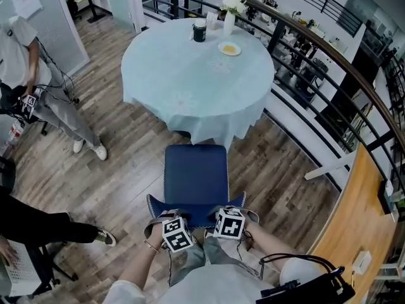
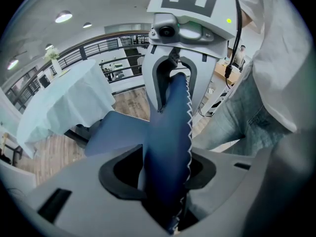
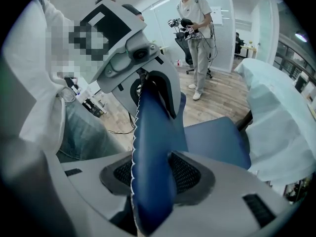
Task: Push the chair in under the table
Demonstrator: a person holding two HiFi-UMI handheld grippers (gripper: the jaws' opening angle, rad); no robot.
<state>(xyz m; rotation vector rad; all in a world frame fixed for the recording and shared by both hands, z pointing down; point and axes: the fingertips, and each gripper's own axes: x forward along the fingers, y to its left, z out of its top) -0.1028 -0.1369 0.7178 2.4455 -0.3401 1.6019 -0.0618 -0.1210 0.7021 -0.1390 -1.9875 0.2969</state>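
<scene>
1. One round table, covered by a pale blue cloth, was seen on a wooden floor beside a dark curved railing.
2. The blue chair was found facing the table. Its seat's front edge lay just at the cloth's hanging hem, and the seat itself was not under the tabletop.
3. The left gripper was clamped on the top of the chair's backrest, with the blue edge pinched between its pads.
4. The right gripper was clamped on the same backrest, just beside the left.
5. A white vase on the table's far side was filled with white flowers.
6. A dark cup was set near the vase; its contents could not be made out.
7. A small white plate was laid near both, with a yellowish item on it.
</scene>
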